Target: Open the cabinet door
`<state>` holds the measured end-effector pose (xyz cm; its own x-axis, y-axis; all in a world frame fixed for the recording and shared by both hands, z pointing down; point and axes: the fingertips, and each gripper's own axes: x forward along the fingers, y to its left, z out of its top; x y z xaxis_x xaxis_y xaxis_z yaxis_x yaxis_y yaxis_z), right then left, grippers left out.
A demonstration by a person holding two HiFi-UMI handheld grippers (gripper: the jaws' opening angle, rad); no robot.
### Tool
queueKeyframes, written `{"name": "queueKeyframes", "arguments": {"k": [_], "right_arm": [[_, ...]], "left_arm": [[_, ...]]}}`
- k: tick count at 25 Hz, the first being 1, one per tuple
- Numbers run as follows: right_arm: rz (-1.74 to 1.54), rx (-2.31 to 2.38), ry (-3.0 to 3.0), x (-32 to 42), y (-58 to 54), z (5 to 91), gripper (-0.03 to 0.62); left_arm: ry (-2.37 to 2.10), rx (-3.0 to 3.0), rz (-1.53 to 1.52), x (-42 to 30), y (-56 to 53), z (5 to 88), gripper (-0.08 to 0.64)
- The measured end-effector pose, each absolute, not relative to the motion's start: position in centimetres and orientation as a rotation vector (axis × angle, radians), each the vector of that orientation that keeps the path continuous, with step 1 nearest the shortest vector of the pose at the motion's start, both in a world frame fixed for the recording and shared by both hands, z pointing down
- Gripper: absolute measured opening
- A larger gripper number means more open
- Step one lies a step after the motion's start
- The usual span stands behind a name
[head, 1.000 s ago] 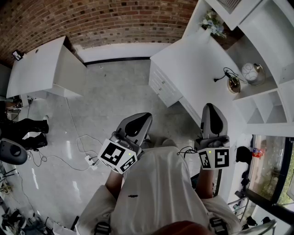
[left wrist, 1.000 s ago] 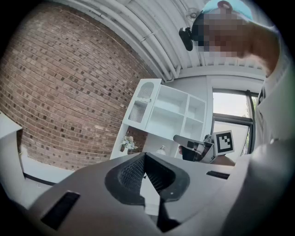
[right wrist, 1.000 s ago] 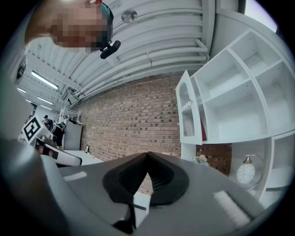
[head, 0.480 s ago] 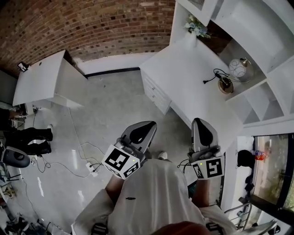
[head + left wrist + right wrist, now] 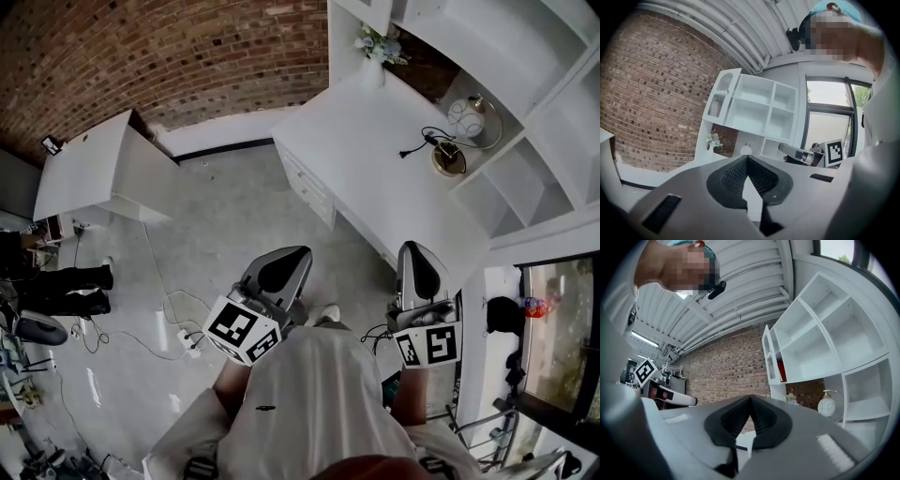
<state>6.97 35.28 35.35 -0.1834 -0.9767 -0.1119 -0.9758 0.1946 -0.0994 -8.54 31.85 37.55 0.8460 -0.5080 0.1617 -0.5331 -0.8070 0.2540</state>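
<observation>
A white shirt (image 5: pixel 319 394); grey left gripper (image 5: pixel 292 255) and right gripper (image 5: pixel 413 247) bear black-and-white square markers (image 5: pixel 242 330).

A white desk (image 5: pixel 375 159) is taken as the landmark. At its far end, against the wall, a small bunch of pale flowers (image 5: pixel 378 44) is seen. A black cable (image 5: pixel 422 141) is laid across its right part, and a brass-rimmed round object (image 5: pixel 448 159) is set just beside the cable's end. A white globe-shaped ornament (image 5: pixel 464 116) is placed beyond that object. A brick wall (image 5: pixel 169 56) is seen behind and to the left of the desk. Well to the left of the desk, across the grey floor (image 5: pixel 225 225), a white table (image 5: pixel 94 169) is placed. Between them, loose white cords (image 5: pixel 159 300) are strewn.
</observation>
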Motion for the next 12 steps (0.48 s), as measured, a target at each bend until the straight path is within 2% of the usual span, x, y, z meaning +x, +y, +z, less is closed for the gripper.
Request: {"name": "queueKeyframes", "arguments": {"k": [6,12], "right_arm": [[0.009,-1.828,2.384,8.0,37.8,35.9,0.008],[0.167,-1.755,2.355,9.0,39.4,34.1,0.009]], "left_arm": [[-0.785,2.660,0.034,-7.0,33.8,37.2,0.009],[-0.800,2.663,0.049,-6.0,34.7,37.0,0.009]]}}
